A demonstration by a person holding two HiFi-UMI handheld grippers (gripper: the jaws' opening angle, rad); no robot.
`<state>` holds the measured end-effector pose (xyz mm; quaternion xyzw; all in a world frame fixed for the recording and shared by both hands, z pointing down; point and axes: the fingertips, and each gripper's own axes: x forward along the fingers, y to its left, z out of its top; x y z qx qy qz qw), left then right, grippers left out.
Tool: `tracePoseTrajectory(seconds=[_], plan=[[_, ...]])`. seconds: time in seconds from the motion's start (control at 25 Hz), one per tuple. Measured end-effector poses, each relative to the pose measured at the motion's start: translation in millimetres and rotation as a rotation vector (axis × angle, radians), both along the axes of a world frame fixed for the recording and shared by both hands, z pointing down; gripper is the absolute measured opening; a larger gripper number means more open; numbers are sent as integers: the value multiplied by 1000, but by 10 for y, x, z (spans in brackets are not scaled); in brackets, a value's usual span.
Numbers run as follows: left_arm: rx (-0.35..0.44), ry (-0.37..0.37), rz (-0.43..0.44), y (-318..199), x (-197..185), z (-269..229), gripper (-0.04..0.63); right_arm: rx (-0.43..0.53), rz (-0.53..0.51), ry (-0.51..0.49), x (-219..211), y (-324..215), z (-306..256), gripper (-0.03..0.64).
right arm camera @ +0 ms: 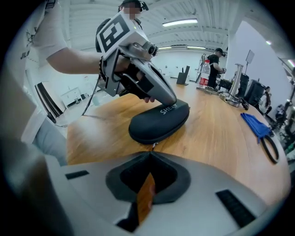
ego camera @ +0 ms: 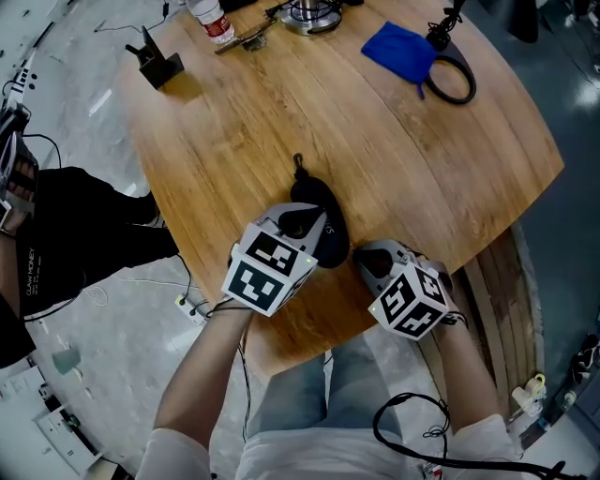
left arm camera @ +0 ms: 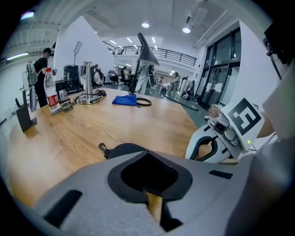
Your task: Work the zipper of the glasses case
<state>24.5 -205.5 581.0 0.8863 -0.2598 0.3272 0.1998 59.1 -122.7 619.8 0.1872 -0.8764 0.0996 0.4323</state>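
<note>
At the upper left of the head view a black angular stand (ego camera: pixel 161 66) sits on the round table (ego camera: pixel 375 150), whose top is pale wood with long straight grain. Just to its right at the top edge is a clear plastic bottle (ego camera: pixel 212 21) with a red label.

Lower down, left of centre, the left gripper (left arm camera: pixel 147 154) leans onto the glasses case (ego camera: pixel 330 234). Its smooth grey fingers (left arm camera: pixel 83 184) are pressed together into a blunt point, leaving only a thin slit that shows wood. The right gripper view shows that point resting on the top of the case.

The case is a black, matte, rounded oval shell lying flat near the table's near edge, in the middle of the head view. It has white lettering on its lid, and a small black clip (ego camera: pixel 298 164) sticks out of its far end.

To the right of the case, the right gripper (right arm camera: pixel 150 154) faces the case's near end. Its grey fingers (right arm camera: pixel 221 184) are also closed together. A small metal zipper pull (right arm camera: pixel 153 146) hangs right at their tip, but I cannot tell whether it is pinched.

At the upper right a crumpled blue cloth (ego camera: pixel 398 52) lies beside a thin black ring (ego camera: pixel 452 80).
</note>
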Motion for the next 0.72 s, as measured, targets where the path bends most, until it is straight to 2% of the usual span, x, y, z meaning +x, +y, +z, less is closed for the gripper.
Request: tracePoseTrajectory(seconds=[0.12,0.32,0.52,0.72], plan=[[-6,11,-11,-1,-6,6,-5,-25,33,-26,-59,170,-4,2],[28,5,-3,8,-11,-3,-5,-59,105,-94,-293,356,-31,2],[22,15,-9,14,-3,-5,-5,-69,180,-142,-556,363,-26,2],[30,25,-9,12,-11,-7,-5,-76,205,-156,-624,335,-22,2]])
